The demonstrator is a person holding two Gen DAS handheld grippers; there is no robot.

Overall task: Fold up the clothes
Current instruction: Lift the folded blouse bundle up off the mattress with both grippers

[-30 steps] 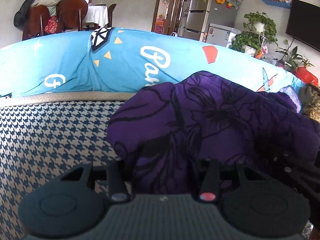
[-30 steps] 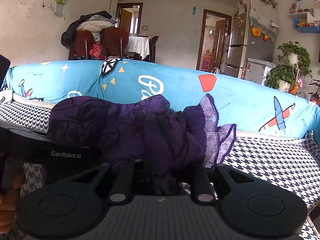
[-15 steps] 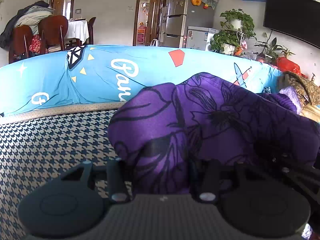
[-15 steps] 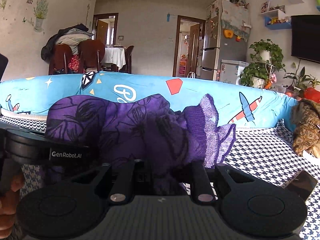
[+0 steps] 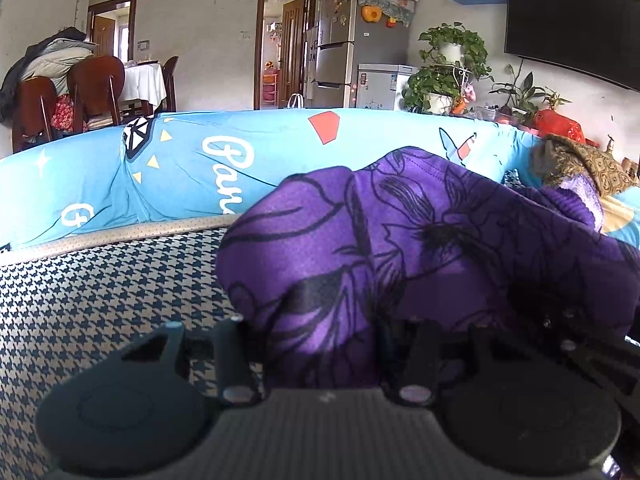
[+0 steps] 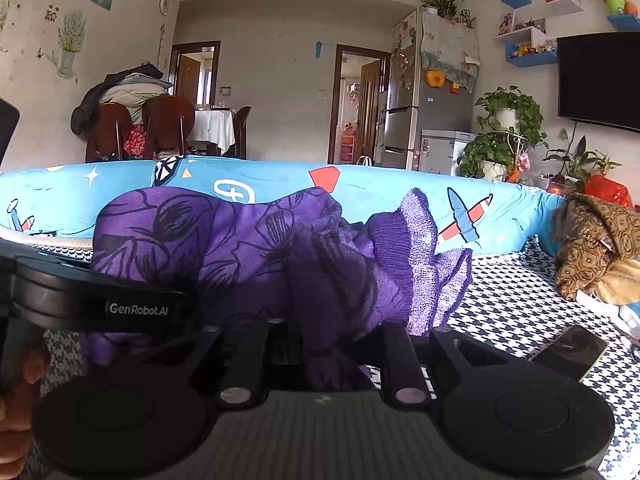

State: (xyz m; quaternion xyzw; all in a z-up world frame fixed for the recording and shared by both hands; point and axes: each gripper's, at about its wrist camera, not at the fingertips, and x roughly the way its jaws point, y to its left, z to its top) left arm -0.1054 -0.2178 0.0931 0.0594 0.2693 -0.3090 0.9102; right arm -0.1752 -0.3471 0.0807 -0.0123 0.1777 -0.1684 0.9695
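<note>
Purple garment (image 5: 420, 240) hangs bunched above the houndstooth sofa seat (image 5: 100, 312), clenched in both the left gripper (image 5: 320, 344) and right gripper (image 6: 324, 344) jaws, so both grips should stay level and taut while spreading it flat.

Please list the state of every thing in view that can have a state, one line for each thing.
purple garment: bunched, lifted off the sofa, held by both grippers.
left gripper: shut on the purple garment.
right gripper: shut on the purple garment.
brown patterned cloth: crumpled at the sofa's right end.
phone: lying flat on the seat, screen dark.
television: off.
</note>
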